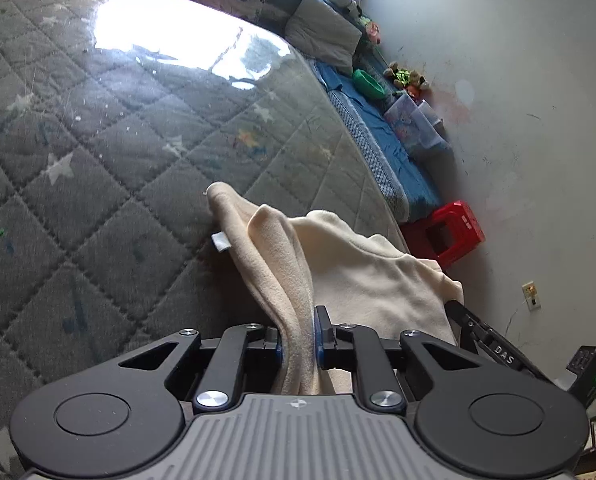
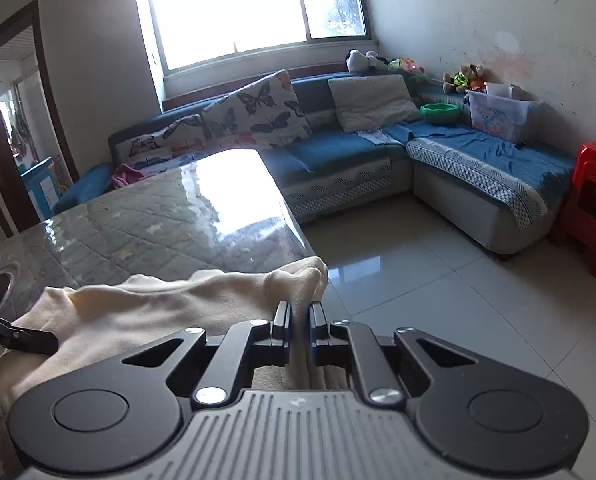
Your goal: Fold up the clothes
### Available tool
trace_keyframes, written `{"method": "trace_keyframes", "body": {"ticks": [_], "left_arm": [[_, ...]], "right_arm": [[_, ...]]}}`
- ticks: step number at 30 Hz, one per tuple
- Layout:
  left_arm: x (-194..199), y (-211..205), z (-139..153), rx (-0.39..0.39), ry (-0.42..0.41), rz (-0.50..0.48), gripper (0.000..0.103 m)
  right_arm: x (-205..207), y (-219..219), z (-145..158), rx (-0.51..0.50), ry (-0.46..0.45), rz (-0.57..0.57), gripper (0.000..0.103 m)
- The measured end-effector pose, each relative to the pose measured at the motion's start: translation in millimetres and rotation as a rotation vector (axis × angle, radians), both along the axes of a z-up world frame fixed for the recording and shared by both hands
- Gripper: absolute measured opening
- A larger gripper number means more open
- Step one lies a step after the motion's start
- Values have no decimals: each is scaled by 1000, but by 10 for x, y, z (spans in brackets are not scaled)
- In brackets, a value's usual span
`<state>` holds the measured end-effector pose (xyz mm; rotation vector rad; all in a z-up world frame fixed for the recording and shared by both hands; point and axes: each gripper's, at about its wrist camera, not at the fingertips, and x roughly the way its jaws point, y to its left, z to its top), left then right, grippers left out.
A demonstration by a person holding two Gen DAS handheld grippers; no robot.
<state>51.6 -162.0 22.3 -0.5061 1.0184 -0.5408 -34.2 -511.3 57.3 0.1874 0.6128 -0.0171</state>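
A clear bin (image 2: pixel 502 116) is sitting on the blue sofa (image 2: pixel 338 156), its contents unreadable. Only the right view is showing the window (image 2: pixel 254 8) and doorway (image 2: pixel 18 120). The left gripper (image 1: pixel 300 336) and right gripper (image 2: pixel 299 320) are each holding their jaws clamped on the cream fleece cloth (image 1: pixel 362 280), which is draping over the quilted, star-patterned desk (image 1: pixel 98 160) at its near right corner

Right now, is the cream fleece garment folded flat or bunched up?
Bunched up: the cream fleece garment hangs in loose folds between both claws, not flat.
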Motion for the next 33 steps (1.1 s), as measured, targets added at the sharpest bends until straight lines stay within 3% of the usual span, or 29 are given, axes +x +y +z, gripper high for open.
{"method": "trace_keyframes", "body": {"ticks": [6, 11, 20, 27, 33], "left_arm": [[-45, 62, -14, 33, 3, -25, 20], [-74, 96, 115, 96, -63, -18, 28], [-7, 84, 352, 173, -169, 48, 27], [84, -99, 319, 175, -165, -14, 26], [204, -271, 241, 225, -167, -28, 26]], "right_arm": [[15, -54, -70, -9, 36, -2, 13], [21, -37, 30, -36, 9, -7, 18], [256, 159, 12, -29, 3, 47, 18], [393, 155, -109, -19, 34, 36, 20], [407, 164, -138, -22, 35, 32, 28]]}}
